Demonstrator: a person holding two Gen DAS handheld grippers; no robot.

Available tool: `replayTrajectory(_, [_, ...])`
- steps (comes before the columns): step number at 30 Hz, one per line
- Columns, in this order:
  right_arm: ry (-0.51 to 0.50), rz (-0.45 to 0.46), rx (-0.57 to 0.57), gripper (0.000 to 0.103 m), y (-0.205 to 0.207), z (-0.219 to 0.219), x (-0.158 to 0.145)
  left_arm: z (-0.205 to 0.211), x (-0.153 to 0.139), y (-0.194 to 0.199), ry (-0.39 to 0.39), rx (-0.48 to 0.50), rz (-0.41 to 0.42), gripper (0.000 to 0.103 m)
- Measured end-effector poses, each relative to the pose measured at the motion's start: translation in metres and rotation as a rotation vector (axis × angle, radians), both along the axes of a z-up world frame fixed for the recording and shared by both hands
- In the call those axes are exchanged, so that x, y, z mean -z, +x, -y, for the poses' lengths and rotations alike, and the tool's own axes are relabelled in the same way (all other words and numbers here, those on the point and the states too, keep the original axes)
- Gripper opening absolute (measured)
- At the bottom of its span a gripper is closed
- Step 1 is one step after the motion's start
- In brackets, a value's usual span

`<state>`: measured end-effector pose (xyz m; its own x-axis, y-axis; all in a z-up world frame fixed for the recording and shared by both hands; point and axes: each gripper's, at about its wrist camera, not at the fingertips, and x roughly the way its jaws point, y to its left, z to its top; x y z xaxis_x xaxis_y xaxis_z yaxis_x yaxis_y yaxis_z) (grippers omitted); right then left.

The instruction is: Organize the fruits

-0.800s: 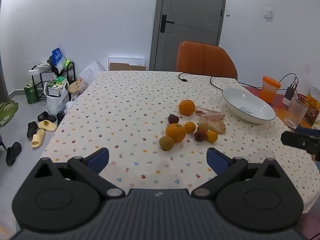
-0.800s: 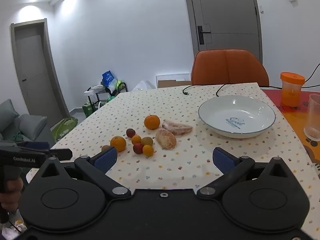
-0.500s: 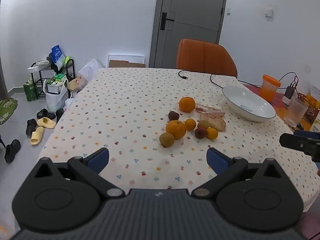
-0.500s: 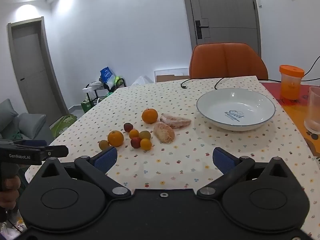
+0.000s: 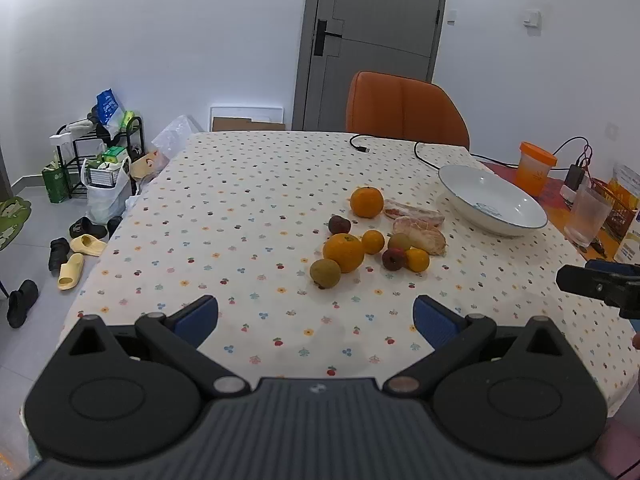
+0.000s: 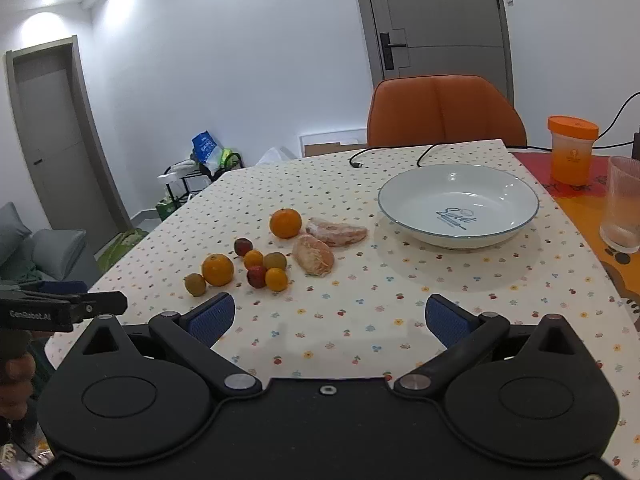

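A cluster of fruit lies mid-table: a large orange (image 5: 343,252) (image 6: 217,269), a second orange (image 5: 366,201) (image 6: 285,223), a brown-green kiwi (image 5: 325,273) (image 6: 195,284), small tangerines, dark red plums, and two peeled pomelo pieces (image 5: 420,235) (image 6: 313,254). An empty white bowl (image 5: 491,201) (image 6: 458,205) stands to their right. My left gripper (image 5: 316,320) is open and empty, above the near table edge, short of the fruit. My right gripper (image 6: 330,318) is open and empty, also short of the fruit.
An orange chair (image 5: 406,110) stands at the far table edge, with a black cable (image 5: 384,148) in front of it. An orange-lidded jar (image 6: 572,149) and a clear glass (image 6: 624,204) stand right of the bowl. Shoes and a rack (image 5: 96,152) are on the floor at left.
Both grippers have drawn back and risen slightly, so the table looks a little farther away. The fruit and bowl have not moved. Both jaws stay open.
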<state>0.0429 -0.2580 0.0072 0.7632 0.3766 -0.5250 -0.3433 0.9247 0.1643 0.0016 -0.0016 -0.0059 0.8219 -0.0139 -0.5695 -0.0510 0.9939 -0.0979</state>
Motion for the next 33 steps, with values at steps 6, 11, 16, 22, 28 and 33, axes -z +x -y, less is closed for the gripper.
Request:
replayTrajectory(6, [0.033, -0.010, -0.009, 0.103, 0.000, 0.006, 0.002, 0.001, 0.003, 0.001, -0.001, 0.001, -0.006, 0.103])
replayTrajectory(11, [0.041, -0.011, 0.013, 0.103, 0.000, 0.009, 0.003, 0.002, 0.004, 0.002, 0.000, -0.001, -0.008, 0.103])
replayTrajectory(16, [0.044, -0.015, 0.019, 0.103, 0.001, 0.011, 0.005, 0.002, 0.004, 0.001, 0.003, -0.004, -0.004, 0.103])
replayTrajectory(22, [0.045, -0.016, 0.017, 0.103, 0.000, 0.010, 0.006, 0.001, 0.005, 0.001, -0.001, -0.007, -0.004, 0.103])
replayTrajectory(28, [0.046, -0.017, 0.013, 0.103, -0.001, 0.007, 0.005, 0.002, 0.005, 0.001, 0.001, 0.000, -0.001, 0.103])
replayTrajectory(33, [0.045, -0.016, 0.012, 0.103, -0.001, 0.006, 0.005, 0.004, 0.005, 0.000, -0.006, 0.002, 0.000, 0.103])
